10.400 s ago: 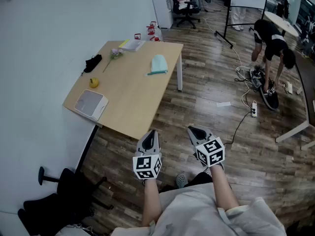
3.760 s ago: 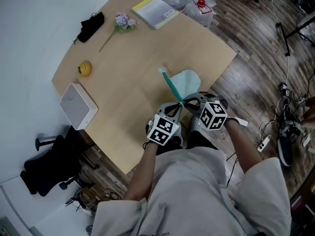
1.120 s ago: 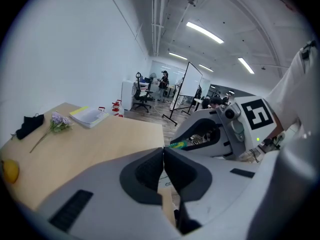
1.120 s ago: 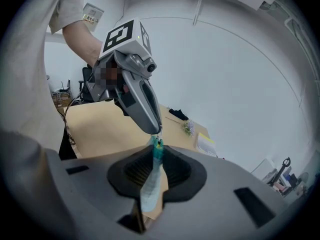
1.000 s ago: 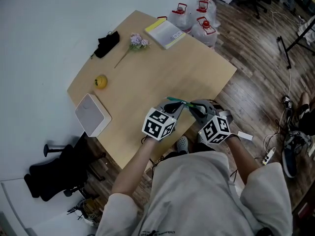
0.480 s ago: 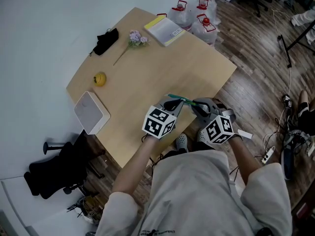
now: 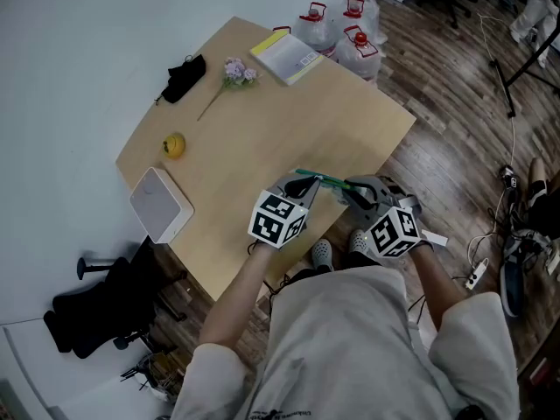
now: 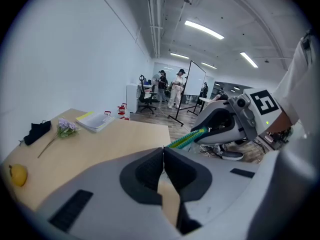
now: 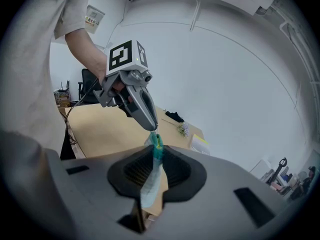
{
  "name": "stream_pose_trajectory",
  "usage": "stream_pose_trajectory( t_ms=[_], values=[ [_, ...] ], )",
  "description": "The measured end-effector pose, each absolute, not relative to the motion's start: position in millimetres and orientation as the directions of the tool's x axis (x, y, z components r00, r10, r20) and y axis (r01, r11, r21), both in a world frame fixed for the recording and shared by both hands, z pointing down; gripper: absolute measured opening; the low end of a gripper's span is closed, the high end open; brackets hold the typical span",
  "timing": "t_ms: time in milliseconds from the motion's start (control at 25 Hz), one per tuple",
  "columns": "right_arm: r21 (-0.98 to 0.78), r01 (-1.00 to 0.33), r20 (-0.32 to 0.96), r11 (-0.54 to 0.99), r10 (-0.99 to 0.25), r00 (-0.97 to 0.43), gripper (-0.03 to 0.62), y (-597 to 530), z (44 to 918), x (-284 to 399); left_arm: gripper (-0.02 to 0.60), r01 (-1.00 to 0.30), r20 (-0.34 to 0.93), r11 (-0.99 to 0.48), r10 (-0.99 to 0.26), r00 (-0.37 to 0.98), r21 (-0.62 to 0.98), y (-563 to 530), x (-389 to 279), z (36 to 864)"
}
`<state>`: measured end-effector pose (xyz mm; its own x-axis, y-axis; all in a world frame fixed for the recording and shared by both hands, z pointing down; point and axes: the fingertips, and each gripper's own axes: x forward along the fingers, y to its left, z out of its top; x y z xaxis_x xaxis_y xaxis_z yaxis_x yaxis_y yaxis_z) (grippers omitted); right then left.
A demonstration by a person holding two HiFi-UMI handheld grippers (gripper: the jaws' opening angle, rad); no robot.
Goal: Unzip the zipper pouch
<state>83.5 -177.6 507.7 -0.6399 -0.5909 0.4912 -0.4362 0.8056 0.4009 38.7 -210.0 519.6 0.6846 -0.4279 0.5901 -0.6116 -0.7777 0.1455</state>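
Note:
The zipper pouch (image 9: 149,184) is pale mint with a green zipper (image 7: 322,180), and it hangs above the near edge of the wooden table (image 7: 262,121). My right gripper (image 7: 354,191) is shut on the pouch's top edge, and the fabric hangs down between its jaws (image 9: 155,156). My left gripper (image 7: 306,184) is shut, pinching the small zipper pull at the zipper's other end. In the left gripper view, the green zipper (image 8: 187,138) stretches from my shut left gripper (image 8: 163,151) across to the right gripper (image 8: 201,133). The left gripper (image 9: 152,128) meets the pouch's top.
On the table are a white box (image 7: 160,204), a lemon (image 7: 173,144), a flower sprig (image 7: 232,73), a black cloth item (image 7: 184,77) and a book (image 7: 284,55). Bags with red caps (image 7: 341,24) stand past the far edge. An office chair (image 7: 96,309) stands at lower left.
The right gripper has drifted a little right and down, away from the left. The green zipper strip between the two grippers shows a bit longer.

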Motion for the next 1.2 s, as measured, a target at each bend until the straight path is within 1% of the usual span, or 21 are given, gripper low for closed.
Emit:
stream_pose_trajectory(
  t_ms=[520,1200],
  values=[
    [0.4,-0.42,0.491,0.815,-0.578,-0.652,0.061,-172.6,509.0,83.1,0.024,-0.636,0.607,-0.757,-0.436,0.664,0.152,-209.6,19.5,528.6],
    [0.406,-0.424,0.501,0.81,-0.585,-0.638,0.061,-178.2,502.8,107.3,0.025,-0.711,0.603,-0.682,-0.499,0.623,0.171,-225.6,-24.1,536.7]
  ],
)
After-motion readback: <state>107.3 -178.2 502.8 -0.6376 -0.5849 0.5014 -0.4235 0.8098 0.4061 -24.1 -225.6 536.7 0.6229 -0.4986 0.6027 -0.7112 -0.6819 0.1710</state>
